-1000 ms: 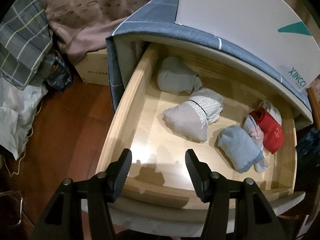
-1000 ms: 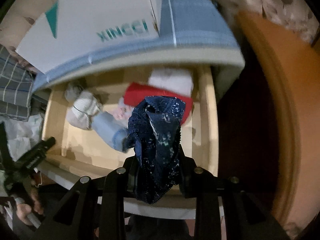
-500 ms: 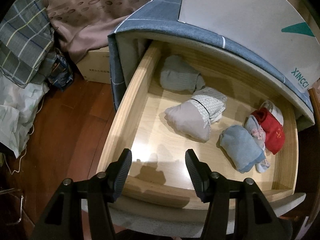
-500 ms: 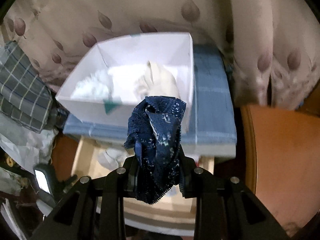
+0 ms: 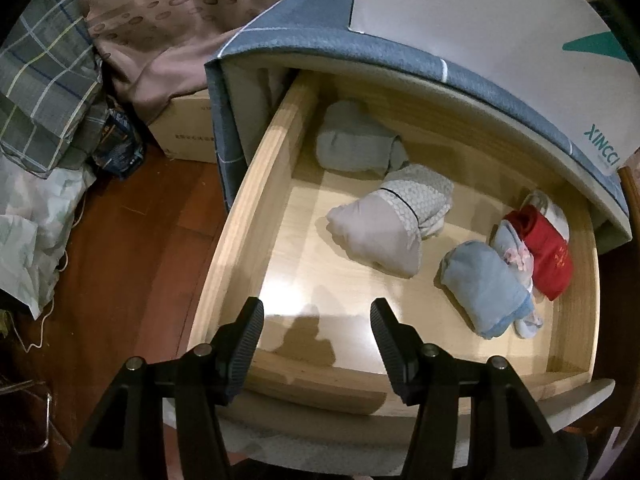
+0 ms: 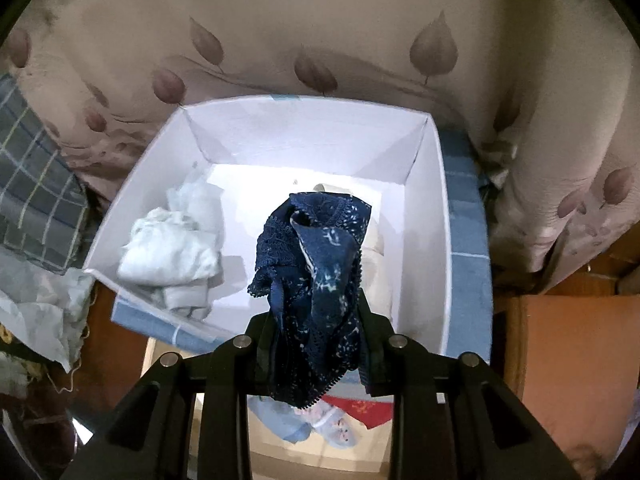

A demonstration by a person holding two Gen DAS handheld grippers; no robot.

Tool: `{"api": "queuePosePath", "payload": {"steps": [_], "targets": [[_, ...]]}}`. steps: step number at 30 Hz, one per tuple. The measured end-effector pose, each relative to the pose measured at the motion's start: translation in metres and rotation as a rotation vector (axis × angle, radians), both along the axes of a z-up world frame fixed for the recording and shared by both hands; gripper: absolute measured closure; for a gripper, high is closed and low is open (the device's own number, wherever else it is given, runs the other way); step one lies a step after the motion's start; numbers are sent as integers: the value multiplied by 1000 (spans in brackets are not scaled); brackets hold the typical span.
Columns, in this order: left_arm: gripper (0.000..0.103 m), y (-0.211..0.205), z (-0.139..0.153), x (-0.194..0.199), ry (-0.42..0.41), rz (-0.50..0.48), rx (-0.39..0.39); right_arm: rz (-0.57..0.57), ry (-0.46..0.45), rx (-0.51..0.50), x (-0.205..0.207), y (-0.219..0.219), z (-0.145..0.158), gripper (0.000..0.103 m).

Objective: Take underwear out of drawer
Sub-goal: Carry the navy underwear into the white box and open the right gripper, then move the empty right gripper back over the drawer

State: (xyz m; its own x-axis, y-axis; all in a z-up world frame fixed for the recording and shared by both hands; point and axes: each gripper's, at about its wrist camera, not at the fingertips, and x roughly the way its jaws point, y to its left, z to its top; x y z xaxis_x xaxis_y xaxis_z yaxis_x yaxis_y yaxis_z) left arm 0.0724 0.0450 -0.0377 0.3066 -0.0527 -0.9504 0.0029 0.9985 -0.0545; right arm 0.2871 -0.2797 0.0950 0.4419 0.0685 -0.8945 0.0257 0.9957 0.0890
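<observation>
The wooden drawer (image 5: 248,208) stands pulled open. In it lie several folded pieces: a grey one (image 5: 352,144) at the back, a beige-and-patterned one (image 5: 380,236) in the middle, a light blue one (image 5: 480,288) and a red one (image 5: 546,254) at the right. My left gripper (image 5: 316,328) is open and empty above the drawer's front edge. My right gripper (image 6: 316,312) is shut on dark blue lace underwear (image 6: 316,264) and holds it above the white box (image 6: 430,208) on top of the cabinet. White garments (image 6: 172,252) lie in the box.
A blue checked cloth (image 5: 304,28) covers the cabinet top under the white box (image 5: 500,20). A cardboard box (image 5: 184,128), plaid bedding (image 5: 44,80) and bags sit on the wooden floor at the left. A leaf-print curtain (image 6: 320,40) hangs behind the box.
My right gripper has lifted the dark blue underwear from over the drawer up to above the white box. My left gripper has barely moved.
</observation>
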Motion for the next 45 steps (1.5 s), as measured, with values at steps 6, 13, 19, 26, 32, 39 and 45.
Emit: {"api": "queuePosePath", "payload": {"steps": [6, 13, 19, 26, 32, 39, 45], "targets": [[46, 1, -1, 2, 7, -2, -6, -14, 58, -15, 25, -1, -26, 74], [46, 1, -1, 3, 11, -3, -8, -8, 77, -5, 27, 5, -37, 64], [46, 1, -2, 3, 21, -5, -14, 7, 32, -1, 16, 5, -19, 46], [46, -4, -5, 3, 33, -17, 2, 25, -20, 15, -16, -7, 11, 46], [46, -6, -7, 3, 32, -22, 19, 100, -35, 24, -66, -20, 20, 46], [46, -7, -7, 3, 33, -27, 30, 154, 80, -4, -115, -27, -36, 46], [46, -4, -6, 5, 39, -17, 20, 174, 189, -12, -127, -25, -104, 51]]}}
